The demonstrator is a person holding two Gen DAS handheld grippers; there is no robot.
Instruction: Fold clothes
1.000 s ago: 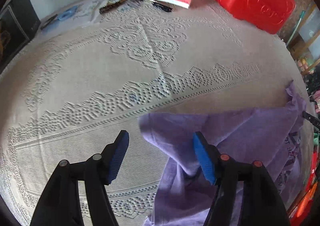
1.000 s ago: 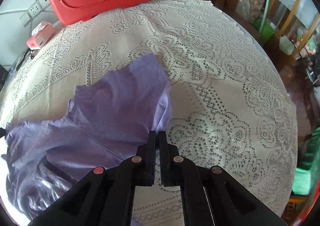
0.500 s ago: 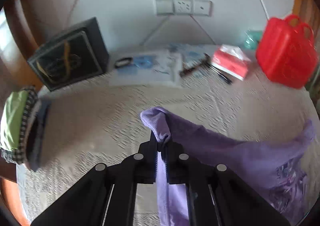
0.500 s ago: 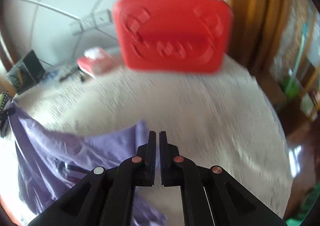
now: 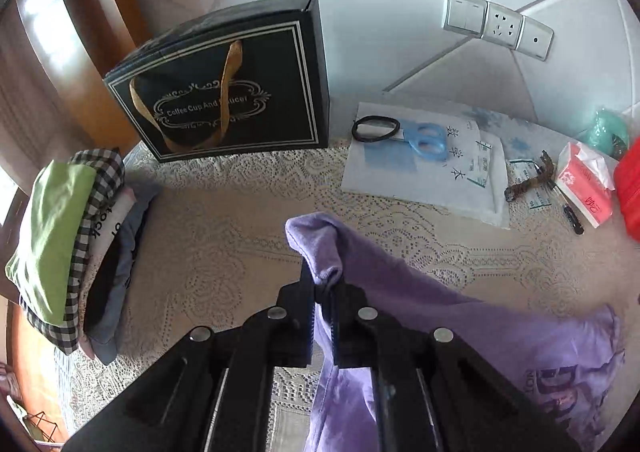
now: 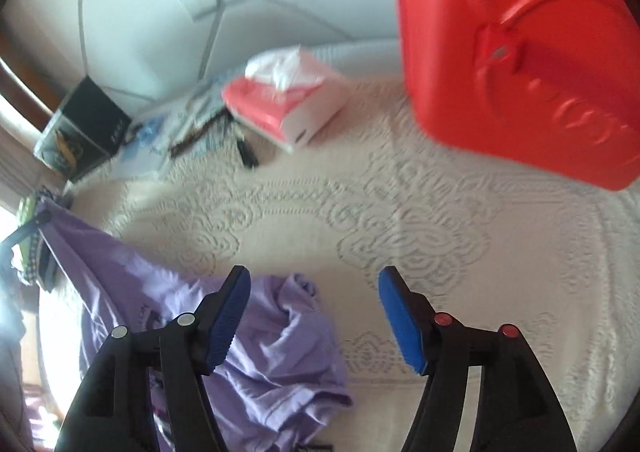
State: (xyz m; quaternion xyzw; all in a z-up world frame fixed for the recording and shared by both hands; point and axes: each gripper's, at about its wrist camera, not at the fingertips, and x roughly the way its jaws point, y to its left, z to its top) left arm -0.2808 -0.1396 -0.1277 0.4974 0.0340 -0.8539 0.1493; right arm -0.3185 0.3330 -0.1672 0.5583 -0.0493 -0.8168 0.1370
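Note:
A purple T-shirt [image 5: 460,316] with a dark print lies partly lifted over the lace-covered table. My left gripper [image 5: 323,284] is shut on a corner of it and holds that corner up above the table; the cloth hangs down between the fingers. In the right wrist view the shirt [image 6: 272,336] lies crumpled on the table at the lower left and stretches up to the far left, where the left gripper [image 6: 38,218] holds it. My right gripper [image 6: 314,316] is open and empty, just above the crumpled part.
A stack of folded clothes [image 5: 68,236] sits at the table's left edge. A black gift bag [image 5: 228,80], papers with blue scissors [image 5: 426,136], a tissue box [image 6: 286,100] and a red plastic case [image 6: 520,52] stand along the back by the wall.
The left gripper closed on the shirt's corner and lifted it. The right gripper, shut on the shirt before, has opened and let the cloth drop crumpled onto the table.

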